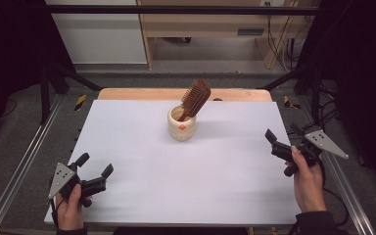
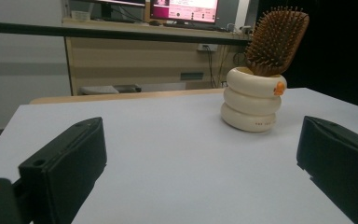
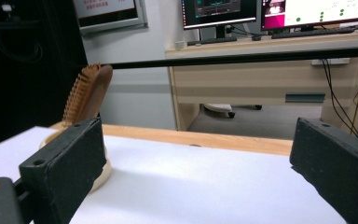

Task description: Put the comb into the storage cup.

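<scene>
Hairbrush (image 1: 196, 97) stands handle-down in the cream ringed cup (image 1: 181, 124), bristle head tilted up and to the right, toward the far middle of the white table (image 1: 142, 161). From the left gripper view the brush (image 2: 277, 39) leans out of the cup (image 2: 252, 99), which carries a small orange mark on its side. My left gripper (image 1: 96, 172) sits at the near left corner, jaws spread wide, nothing between them, well apart from the cup. My right gripper (image 1: 280, 142) is held at the right edge of the table, jaws likewise wide and holding nothing. In the right gripper view the brush (image 3: 87, 93) rises behind my near jaw; the cup (image 3: 103, 168) is largely hidden there, so its base contact I cannot confirm.
</scene>
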Motion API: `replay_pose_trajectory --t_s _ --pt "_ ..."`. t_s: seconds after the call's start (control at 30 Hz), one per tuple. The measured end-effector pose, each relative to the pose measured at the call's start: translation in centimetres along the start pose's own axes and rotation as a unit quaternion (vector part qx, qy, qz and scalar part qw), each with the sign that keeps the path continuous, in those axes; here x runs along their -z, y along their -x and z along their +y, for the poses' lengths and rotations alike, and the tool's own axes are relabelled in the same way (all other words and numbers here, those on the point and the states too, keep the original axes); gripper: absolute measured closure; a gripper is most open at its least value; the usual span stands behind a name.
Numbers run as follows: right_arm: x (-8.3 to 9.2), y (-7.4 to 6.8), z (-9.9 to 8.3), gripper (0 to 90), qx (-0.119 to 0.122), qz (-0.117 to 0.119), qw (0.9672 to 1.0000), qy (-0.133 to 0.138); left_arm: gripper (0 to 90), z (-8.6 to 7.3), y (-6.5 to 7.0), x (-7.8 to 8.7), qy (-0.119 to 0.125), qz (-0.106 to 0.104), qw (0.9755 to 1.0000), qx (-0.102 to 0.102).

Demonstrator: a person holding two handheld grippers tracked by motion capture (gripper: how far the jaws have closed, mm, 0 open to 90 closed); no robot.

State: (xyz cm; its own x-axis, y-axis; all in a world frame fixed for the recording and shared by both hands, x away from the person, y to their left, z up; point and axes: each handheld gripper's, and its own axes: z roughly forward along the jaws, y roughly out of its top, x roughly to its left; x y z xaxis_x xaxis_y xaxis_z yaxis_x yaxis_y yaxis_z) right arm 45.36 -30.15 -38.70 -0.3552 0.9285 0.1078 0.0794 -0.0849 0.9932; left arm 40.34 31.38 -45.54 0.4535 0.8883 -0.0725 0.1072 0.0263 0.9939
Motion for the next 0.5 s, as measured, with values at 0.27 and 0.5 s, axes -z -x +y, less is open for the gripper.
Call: replay_pose_trajectory --t_s 0.27,0.5 --pt "1.5 0.0 -1.7 3.2 0.017 0.01 0.9998 -0.01 1.6 -0.1 0.1 0.0 -0.004 0.002 1.0 0.0" --pt "2.6 -0.3 -3.4 3.1 0.017 0.018 0.9995 -0.019 1.6 -0.2 0.5 0.2 -0.008 -0.007 0.9999 -0.008"
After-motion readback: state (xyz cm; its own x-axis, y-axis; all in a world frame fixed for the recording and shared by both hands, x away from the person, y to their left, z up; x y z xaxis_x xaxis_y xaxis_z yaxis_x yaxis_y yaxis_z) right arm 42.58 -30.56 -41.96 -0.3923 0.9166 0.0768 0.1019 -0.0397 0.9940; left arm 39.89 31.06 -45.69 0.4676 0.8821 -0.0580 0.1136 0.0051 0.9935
